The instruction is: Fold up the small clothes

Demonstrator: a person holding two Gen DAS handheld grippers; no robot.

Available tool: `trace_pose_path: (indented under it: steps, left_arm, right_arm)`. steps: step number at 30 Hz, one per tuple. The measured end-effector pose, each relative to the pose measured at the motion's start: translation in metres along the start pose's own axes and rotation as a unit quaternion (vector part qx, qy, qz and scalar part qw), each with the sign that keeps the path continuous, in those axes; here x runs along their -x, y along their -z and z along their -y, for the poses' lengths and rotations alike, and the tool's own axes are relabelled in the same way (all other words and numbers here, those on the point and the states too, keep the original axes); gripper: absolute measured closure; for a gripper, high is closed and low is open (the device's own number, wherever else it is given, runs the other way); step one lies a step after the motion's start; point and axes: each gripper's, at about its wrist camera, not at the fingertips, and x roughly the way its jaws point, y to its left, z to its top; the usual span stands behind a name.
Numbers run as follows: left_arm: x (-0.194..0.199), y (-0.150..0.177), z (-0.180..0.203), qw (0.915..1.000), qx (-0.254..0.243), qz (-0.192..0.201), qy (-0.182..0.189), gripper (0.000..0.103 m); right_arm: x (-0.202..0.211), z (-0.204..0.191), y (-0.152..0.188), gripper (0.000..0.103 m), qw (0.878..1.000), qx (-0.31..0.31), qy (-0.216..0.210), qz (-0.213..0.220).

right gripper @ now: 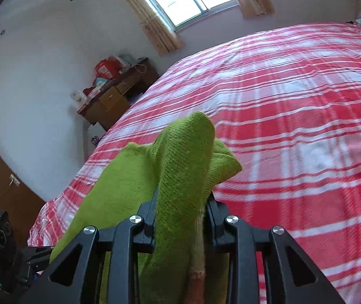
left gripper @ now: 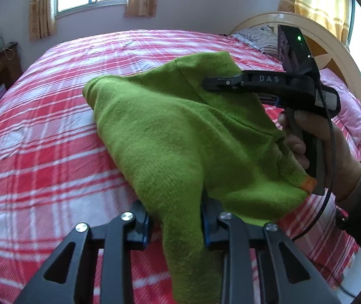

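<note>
Above the bed with its red and white plaid cover, a green knitted garment hangs lifted between both tools. Left gripper is narrowly parted, its pads clamped on a bunched fold of the knit. Right gripper is likewise nearly closed, pinching another fold, gripped by a hand.

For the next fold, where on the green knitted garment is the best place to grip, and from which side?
Probably the loose far corner of the green knitted garment near, which hangs free above the plaid bedsheet. Come from the window side, fingers level with its edge; both grippers already pinch the near edge.
</note>
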Motion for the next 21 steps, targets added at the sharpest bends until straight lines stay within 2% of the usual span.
trace_pose_path:
  steps: [21]
  left_arm:
    - [0.072, 0.058, -0.059, 0.9957, 0.063, 0.034, -0.059, 0.073]
  right_arm:
    - [-0.059, -0.109, 0.033, 0.073, 0.995, 0.042, -0.078, -0.038]
